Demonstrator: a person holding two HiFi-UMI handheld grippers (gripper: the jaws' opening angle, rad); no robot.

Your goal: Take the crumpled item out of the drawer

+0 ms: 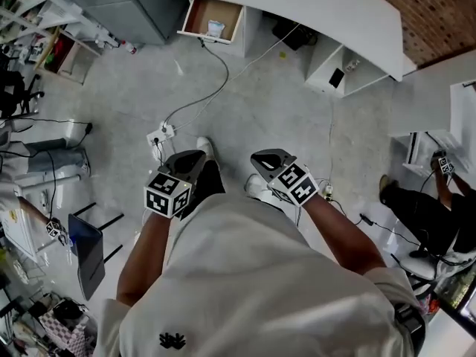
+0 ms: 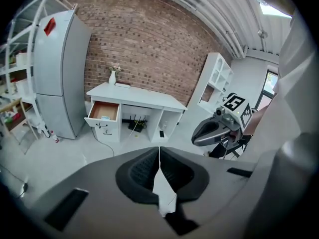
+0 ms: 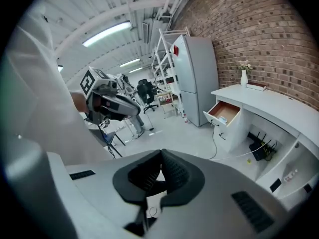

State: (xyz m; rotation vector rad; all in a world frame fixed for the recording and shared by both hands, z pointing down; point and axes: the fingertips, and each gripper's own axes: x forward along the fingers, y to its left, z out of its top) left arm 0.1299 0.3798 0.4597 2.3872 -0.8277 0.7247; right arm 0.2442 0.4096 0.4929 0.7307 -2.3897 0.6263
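Open drawer (image 1: 223,12) beyond floor cable (image 1: 227,68)

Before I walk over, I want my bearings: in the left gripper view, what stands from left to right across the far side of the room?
Shelving rack → grey refrigerator → open drawer → black device under the desk → right gripper.

Well ahead of the left hand-held gripper (image 2: 159,156), a grey refrigerator (image 2: 55,73) stands against the brick wall (image 2: 149,49), to the left of a white table (image 2: 144,97) that carries a vase of flowers (image 2: 112,76). On the floor, ahead of that gripper and slightly to its left, lies a white power strip (image 1: 161,134), its cable (image 1: 216,88) trailing toward the table.
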